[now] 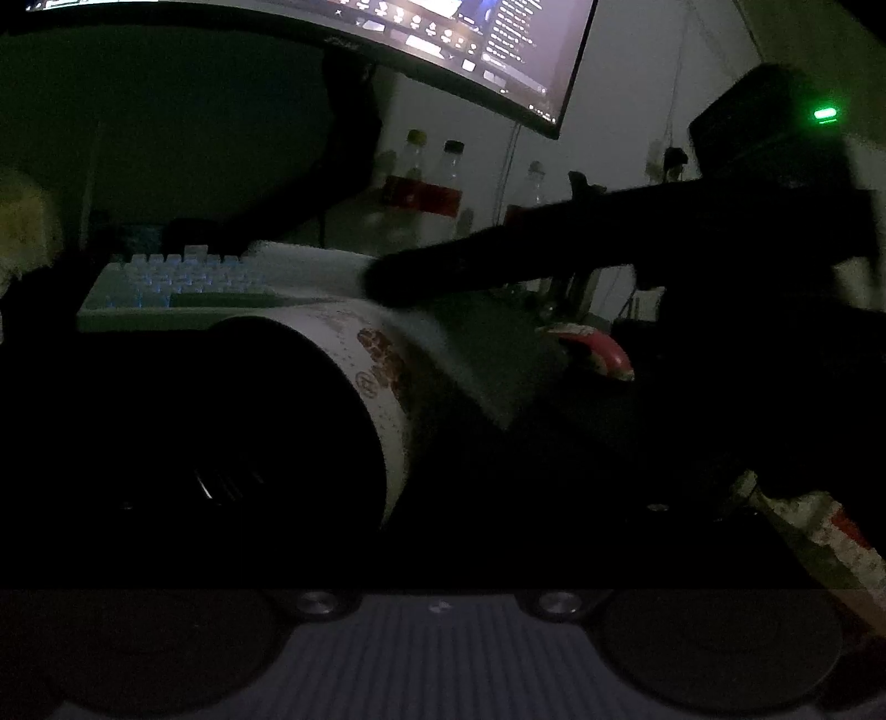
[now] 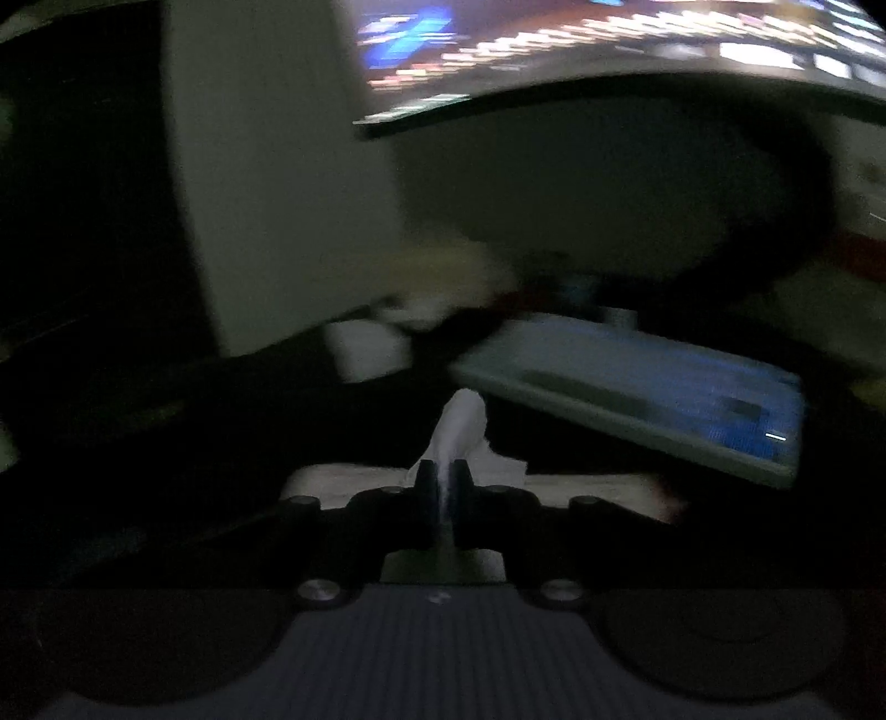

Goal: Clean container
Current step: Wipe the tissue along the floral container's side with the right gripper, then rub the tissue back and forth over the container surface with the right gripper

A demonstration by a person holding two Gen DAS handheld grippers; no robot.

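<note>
The scene is very dark. In the left wrist view a white container [image 1: 382,387] with a red-brown pattern lies tilted close to the camera, its dark mouth facing left. My left gripper [image 1: 443,487] appears to hold it, but its fingers are lost in the shadow. My right gripper [image 1: 387,282] reaches in from the right as a black shape just above the container's rim. A blurred white tissue [image 1: 437,338] trails below it. In the right wrist view my right gripper [image 2: 443,482] is shut on that crumpled tissue [image 2: 462,423], which sticks out past the fingertips.
A backlit keyboard [image 1: 183,282] [image 2: 664,399] lies on the dark desk under a lit monitor [image 1: 443,39] [image 2: 554,50]. Bottles [image 1: 437,183] stand behind. A red and white object [image 1: 598,354] sits at the right, and a white box [image 2: 365,349] is left of the keyboard.
</note>
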